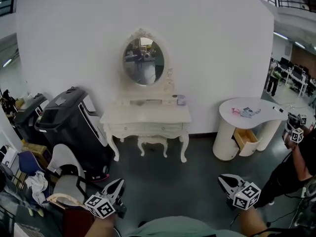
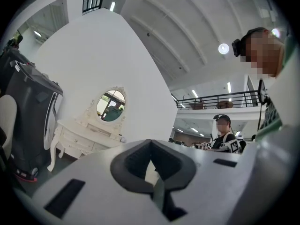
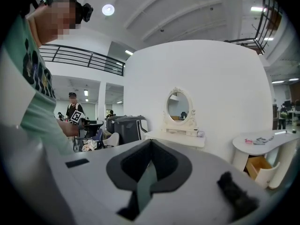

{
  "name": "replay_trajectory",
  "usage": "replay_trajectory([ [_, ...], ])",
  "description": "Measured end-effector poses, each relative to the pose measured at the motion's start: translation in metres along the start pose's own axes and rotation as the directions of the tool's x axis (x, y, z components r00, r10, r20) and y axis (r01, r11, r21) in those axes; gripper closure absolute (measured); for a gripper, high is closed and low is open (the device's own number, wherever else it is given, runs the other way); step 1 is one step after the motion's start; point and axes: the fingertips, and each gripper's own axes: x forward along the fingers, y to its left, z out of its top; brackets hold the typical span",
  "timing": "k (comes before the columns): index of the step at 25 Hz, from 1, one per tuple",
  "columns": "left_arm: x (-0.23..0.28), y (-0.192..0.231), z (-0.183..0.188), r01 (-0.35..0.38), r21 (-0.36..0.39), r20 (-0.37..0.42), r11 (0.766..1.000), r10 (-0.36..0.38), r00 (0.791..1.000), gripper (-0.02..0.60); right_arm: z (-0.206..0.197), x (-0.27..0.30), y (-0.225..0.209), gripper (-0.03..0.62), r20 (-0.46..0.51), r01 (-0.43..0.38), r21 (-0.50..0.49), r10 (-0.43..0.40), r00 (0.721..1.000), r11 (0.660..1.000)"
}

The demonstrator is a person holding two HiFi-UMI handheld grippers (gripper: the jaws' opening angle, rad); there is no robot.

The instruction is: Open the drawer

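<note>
Dresser drawer closed (left hand-held gripper empty).

Bare floor reaches the dressing table; black machine crowds its left.

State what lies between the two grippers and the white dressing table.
Head view: only bare dark floor, up to the small stool tucked under the dressing table.

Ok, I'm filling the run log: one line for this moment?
stage: before reach | dressing table: drawers closed, untouched | left gripper: shut, empty | right gripper: shut, empty
</note>
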Motion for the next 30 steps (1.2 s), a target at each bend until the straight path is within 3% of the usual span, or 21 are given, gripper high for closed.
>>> replay_trajectory([
  [5,0.003,0.082,0.037,0.031,0.017,-0.008,0.999,-0.031,0.999,0.572,0.032,0.080,0.027,0.583,0.060,0.028,0.032,-0.030,0.998,0.999],
  [13,0.007,0.199,0.104,0.085,0.090,-0.030,0.992,-0.083,0.996,0.572,0.061,0.196,0.067,0.583,0.076,0.093,0.075,-0.099,0.992,0.993],
  [23,0.017,0.271,0.118,0.128,0.056,-0.027,0.990,-0.127,0.992,0.572,0.076,0.276,0.082,0.583,0.008,0.124,0.052,-0.125,0.992,0.991],
  [30,0.006,0.302,0.116,0.068,0.027,-0.023,0.997,-0.068,0.997,0.572,0.088,0.349,0.092,0.583,-0.023,0.011,0.013,-0.011,1.000,1.000],
])
